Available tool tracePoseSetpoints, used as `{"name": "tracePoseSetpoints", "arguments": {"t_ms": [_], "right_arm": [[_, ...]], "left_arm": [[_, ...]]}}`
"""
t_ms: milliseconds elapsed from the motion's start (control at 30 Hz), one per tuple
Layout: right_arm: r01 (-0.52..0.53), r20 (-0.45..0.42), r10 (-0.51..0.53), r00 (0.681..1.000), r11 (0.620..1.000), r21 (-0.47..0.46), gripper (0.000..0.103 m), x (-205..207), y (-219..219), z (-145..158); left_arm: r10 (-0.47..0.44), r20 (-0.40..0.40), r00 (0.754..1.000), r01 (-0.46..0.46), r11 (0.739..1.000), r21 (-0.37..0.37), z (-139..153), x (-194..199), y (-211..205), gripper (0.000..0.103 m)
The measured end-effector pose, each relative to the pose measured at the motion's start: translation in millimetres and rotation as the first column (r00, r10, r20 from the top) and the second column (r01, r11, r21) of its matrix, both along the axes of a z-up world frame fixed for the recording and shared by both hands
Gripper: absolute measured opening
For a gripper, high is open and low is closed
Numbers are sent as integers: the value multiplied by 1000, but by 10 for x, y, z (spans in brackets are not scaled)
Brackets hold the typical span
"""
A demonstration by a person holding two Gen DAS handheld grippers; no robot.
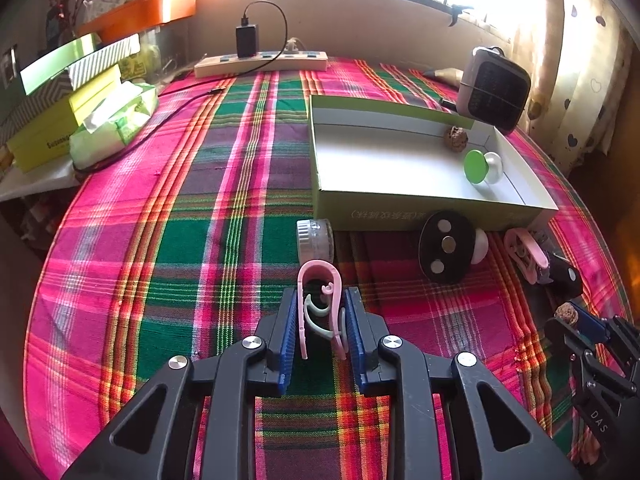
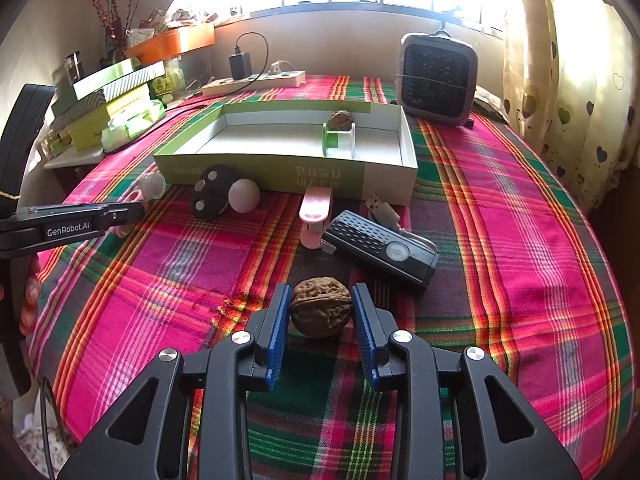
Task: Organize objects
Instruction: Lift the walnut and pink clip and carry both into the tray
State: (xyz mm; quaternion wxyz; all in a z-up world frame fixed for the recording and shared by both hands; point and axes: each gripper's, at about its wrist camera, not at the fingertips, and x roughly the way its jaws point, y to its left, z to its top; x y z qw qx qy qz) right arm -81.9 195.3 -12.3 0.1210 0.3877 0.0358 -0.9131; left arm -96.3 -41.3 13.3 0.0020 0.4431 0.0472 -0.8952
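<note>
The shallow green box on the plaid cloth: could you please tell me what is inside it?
Inside the shallow green box lie a walnut and a green-ended spool, both toward one end. The near wall hides a strip of the floor behind it.

Left gripper (image 1: 322,322) angles steeply down toward 12 o'clock, its blue ribbed fingers (image 1: 289,336) drawn in close and clamped on a pink clip (image 1: 320,304), one pad on each side. Right gripper (image 2: 321,312) tilts down the same way, its fingers (image 2: 277,332) set a little wider and pressed on both flanks of a walnut (image 2: 321,312). In the right wrist view the left gripper's black body reaches in from 9 o'clock, with fingertips of the person's hand (image 2: 30,304) showing at the left edge.
</note>
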Motion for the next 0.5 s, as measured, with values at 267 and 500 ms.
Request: {"name": "tracePoseSetpoints", "arguments": {"t_ms": [267,500], "right_arm": [[-15,-19,15,1000,1000,1,33,-18,-58,87],[-30,-34,30,999,1000,-3,33,-54,-120,160]], "left_arm": [[-32,-29,999,32,999,10,105,29,58,22],[-46,-49,998,47,999,13,188,27,72,22]]}}
